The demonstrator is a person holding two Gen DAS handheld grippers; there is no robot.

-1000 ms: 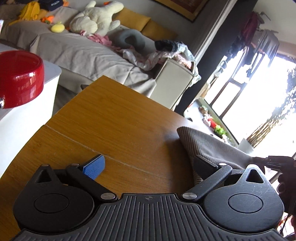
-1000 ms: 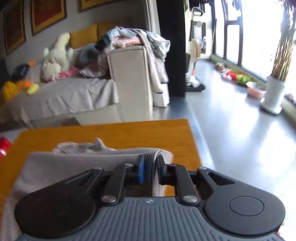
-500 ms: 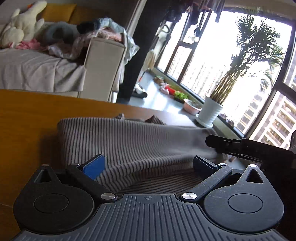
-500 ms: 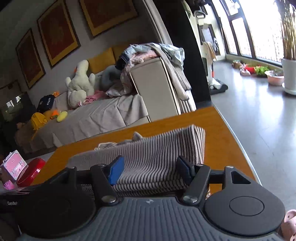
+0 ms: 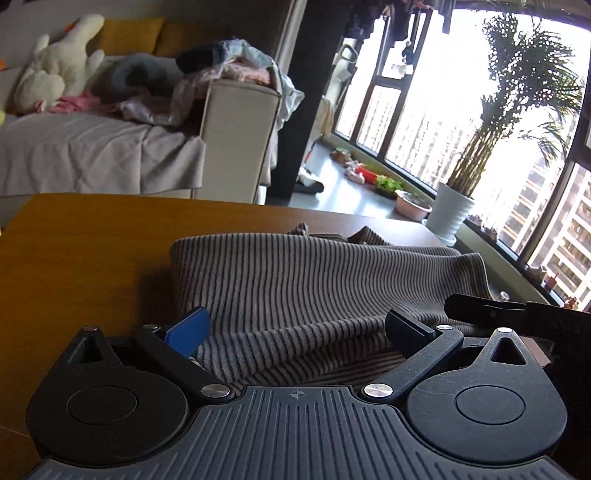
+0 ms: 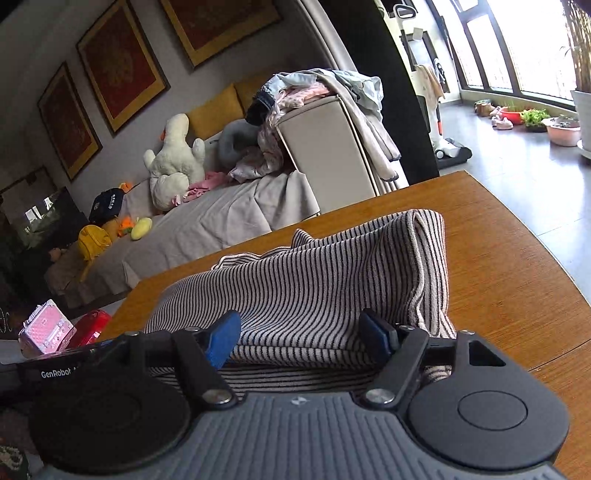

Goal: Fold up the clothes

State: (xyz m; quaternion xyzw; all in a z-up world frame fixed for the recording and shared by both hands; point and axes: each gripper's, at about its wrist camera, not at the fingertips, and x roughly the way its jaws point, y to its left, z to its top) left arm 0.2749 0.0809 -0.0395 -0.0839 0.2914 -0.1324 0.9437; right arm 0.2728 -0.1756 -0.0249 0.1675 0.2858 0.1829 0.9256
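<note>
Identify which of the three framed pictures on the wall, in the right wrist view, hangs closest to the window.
The rightmost framed picture, cut off by the top edge, hangs closest to the window; the middle picture and left picture hang further away, above the sofa.

We see a wooden table [image 6: 509, 266] near us; beyond it a sofa [image 6: 207, 225] draped in grey cloth, bearing a white plush duck [image 6: 173, 158] and, on its arm, a heap of clothes [image 6: 314, 88]; three framed pictures [image 6: 118, 62] hang above; far right, a potted palm [image 5: 480, 155] stands by the window [image 5: 424, 110]; at the left lie a red bowl [image 6: 92, 325] and a pink case [image 6: 46, 328].
</note>
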